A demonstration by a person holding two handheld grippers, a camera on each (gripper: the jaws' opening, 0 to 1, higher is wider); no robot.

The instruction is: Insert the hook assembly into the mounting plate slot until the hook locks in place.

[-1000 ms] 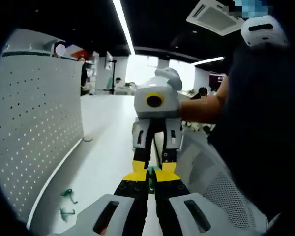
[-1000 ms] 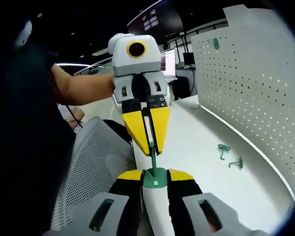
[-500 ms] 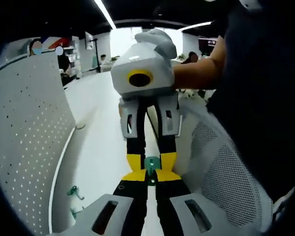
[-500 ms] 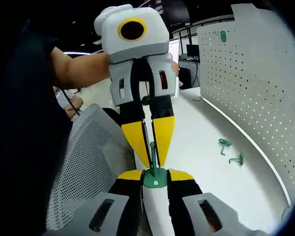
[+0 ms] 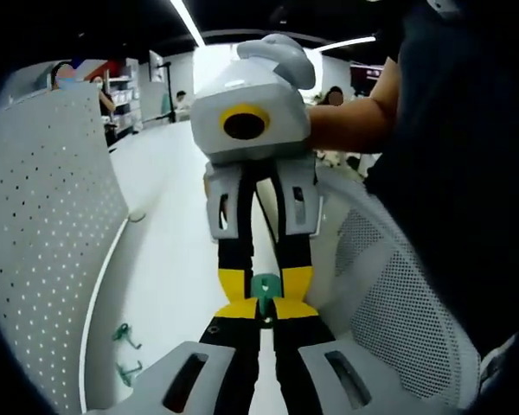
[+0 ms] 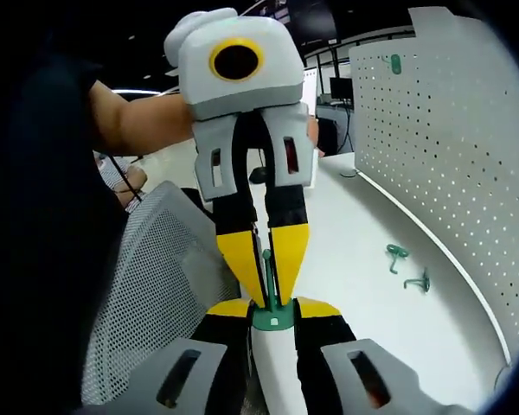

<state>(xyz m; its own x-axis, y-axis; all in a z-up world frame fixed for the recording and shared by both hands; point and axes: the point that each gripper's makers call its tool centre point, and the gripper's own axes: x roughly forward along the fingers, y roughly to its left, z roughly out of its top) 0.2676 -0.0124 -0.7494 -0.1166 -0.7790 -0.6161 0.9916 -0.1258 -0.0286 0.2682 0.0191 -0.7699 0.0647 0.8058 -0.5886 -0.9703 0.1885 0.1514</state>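
Between both grippers: right gripper (image 6: 272,322) clamps green base (image 6: 272,316), left gripper (image 6: 265,278) pinches hook stem (image 6: 267,270), probably; stem runs gripper-to-gripper.

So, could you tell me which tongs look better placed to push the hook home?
Probably the left tongs: they pinch the thin green hook stem, while the right tongs brace the green plastic mounting plate.

The two views face each other at close range, sharing the white table (image 5: 186,259) and pegboard (image 6: 450,164).
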